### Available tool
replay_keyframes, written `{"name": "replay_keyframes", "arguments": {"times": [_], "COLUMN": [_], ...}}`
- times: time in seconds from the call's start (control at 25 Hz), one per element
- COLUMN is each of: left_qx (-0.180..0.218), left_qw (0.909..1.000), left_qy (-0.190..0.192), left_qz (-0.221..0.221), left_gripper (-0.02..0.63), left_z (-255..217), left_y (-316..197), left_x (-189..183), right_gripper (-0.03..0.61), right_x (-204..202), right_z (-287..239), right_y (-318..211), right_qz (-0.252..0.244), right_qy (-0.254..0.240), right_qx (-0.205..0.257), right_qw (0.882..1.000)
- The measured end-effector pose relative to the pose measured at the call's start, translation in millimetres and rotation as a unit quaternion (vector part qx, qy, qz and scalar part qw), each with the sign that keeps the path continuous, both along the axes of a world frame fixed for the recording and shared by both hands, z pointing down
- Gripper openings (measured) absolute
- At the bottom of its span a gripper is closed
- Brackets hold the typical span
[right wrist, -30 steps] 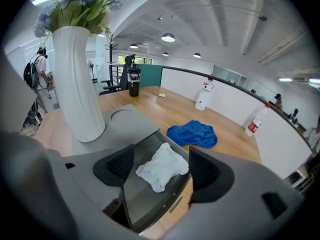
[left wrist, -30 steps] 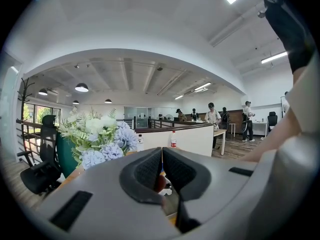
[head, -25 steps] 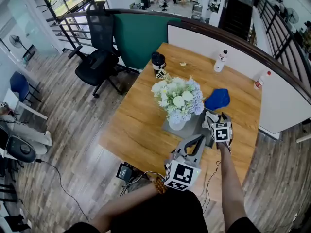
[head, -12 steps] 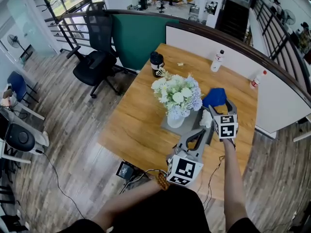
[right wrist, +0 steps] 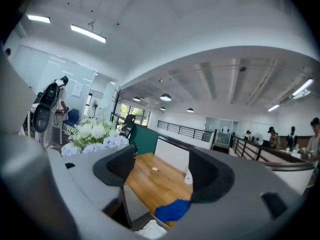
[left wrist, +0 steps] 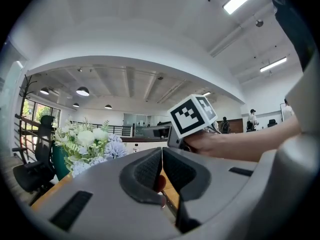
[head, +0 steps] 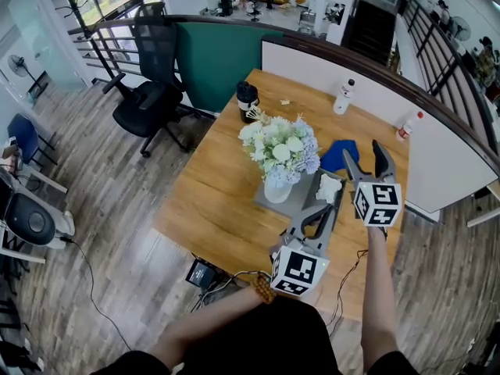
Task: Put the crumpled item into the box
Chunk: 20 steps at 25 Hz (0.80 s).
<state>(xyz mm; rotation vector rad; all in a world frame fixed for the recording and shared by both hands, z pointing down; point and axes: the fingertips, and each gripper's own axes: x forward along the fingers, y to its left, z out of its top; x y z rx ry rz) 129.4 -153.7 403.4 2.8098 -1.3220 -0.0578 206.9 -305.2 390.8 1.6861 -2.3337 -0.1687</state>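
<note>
jaws of right gripper (right wrist: 162,170) apart, crumpled item (right wrist: 150,230) below

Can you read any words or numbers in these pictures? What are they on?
No readable words or numbers anywhere.
Left marker cube: only black-and-white squares, no letters.
Right marker cube: the same.
Bottles: labels too small to read.
</note>
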Motion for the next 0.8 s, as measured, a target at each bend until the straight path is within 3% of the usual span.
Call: {"name": "replay_keyframes", "arguments": {"times": [0.36, 0.52, 0.72, 0.8], "left_qx": [0.002, 0.003, 0.003, 0.002], "left_qw": [1.0, 1.0, 1.0, 1.0], "left_qy": [0.002, 0.001, 0.0, 0.0], "left_qz": [-0.005, -0.004, -0.004, -0.006], "left_gripper": [0.025, 0.025, 0.025, 0.025], "left_z": [-2, -2, -1, 0], "left_y": [-2, -3, -5, -6], "left_x": [-1, -1, -1, -2], "right_gripper": [0.336, 0.257, 0.223, 0.132], "right_x": [-9, -6, -10, -7], "right_z": [-73, -103, -133, -151], "right_y": [30, 46, 67, 82], "right_qz": [0.005, 0.026, 0.026, 0.043], "right_qy": [0.045, 0.039, 0.024, 0.011], "right_qx": [0.076, 0.125, 0.175, 0.215], "right_qw": [0.996, 0.991, 0.984, 0.976]}}
